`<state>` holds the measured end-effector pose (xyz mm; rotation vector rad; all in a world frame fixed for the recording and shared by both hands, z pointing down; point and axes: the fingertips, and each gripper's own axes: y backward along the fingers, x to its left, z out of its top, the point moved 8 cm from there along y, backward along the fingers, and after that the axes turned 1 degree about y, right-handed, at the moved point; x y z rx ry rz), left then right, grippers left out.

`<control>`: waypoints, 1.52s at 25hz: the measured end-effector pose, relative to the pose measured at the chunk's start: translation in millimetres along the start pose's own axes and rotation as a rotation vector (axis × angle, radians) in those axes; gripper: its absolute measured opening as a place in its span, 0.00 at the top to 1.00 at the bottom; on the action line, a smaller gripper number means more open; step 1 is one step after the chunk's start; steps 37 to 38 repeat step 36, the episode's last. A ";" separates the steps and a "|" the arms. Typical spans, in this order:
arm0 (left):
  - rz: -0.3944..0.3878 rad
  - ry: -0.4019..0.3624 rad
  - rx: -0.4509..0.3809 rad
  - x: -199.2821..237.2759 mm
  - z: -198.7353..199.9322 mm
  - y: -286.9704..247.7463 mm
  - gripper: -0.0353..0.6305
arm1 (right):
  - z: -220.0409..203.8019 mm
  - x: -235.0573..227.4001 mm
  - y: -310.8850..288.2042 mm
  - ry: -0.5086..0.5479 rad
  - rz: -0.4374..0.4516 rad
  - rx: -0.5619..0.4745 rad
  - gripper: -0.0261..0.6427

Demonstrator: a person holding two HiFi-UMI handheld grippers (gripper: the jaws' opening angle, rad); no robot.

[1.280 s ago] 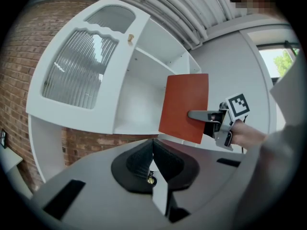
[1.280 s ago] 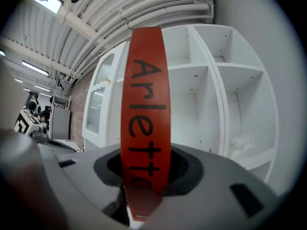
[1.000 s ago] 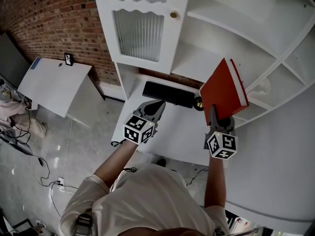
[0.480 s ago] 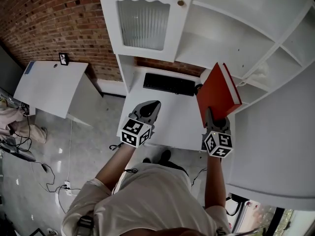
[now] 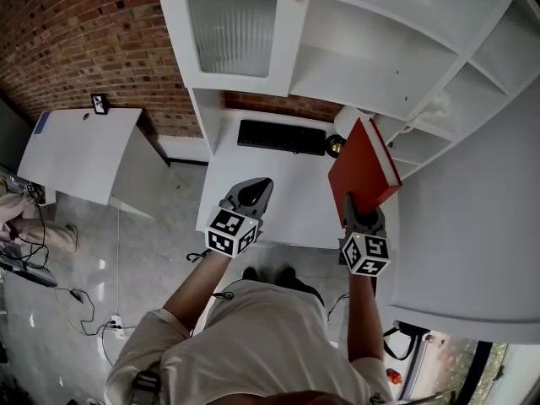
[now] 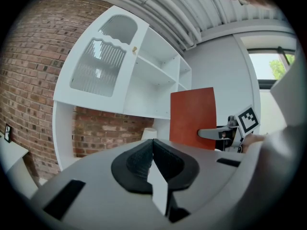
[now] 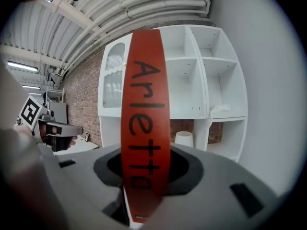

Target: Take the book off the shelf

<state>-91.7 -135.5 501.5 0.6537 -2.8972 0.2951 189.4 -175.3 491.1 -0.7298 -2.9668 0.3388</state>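
My right gripper point(image 5: 358, 213) is shut on a red book point(image 5: 361, 170), held upright in the air over the white desk point(image 5: 291, 201), clear of the white shelf unit point(image 5: 396, 74). In the right gripper view the book's red spine point(image 7: 144, 123) with black lettering stands between the jaws, with the shelf unit point(image 7: 189, 75) behind it. My left gripper point(image 5: 251, 196) hovers over the desk's left part, shut with nothing in it. In the left gripper view the book point(image 6: 193, 116) shows as a red slab to the right, with the right gripper point(image 6: 225, 133) clamped on its lower edge.
A black keyboard point(image 5: 281, 137) lies at the back of the desk, with a small dark round object point(image 5: 336, 147) and a white cup point(image 5: 348, 120) at its right. A glass cabinet door point(image 5: 232, 32) hangs above. A second white table point(image 5: 80, 152) stands at the left by the brick wall point(image 5: 76, 32).
The book and my right gripper have come down and back from the shelf toward my body, and now sit lower and further left in the head view. My left gripper has barely moved.
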 end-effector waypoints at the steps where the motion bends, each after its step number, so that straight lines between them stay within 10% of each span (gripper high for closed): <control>1: 0.001 -0.002 0.001 -3.2 0.2 -0.1 0.96 | -0.9 -1.2 1.7 0.001 0.005 0.000 0.73; 38: 0.084 0.005 -0.024 -83.1 5.3 -14.5 0.96 | 2.4 -65.2 35.8 0.008 0.117 -0.049 0.73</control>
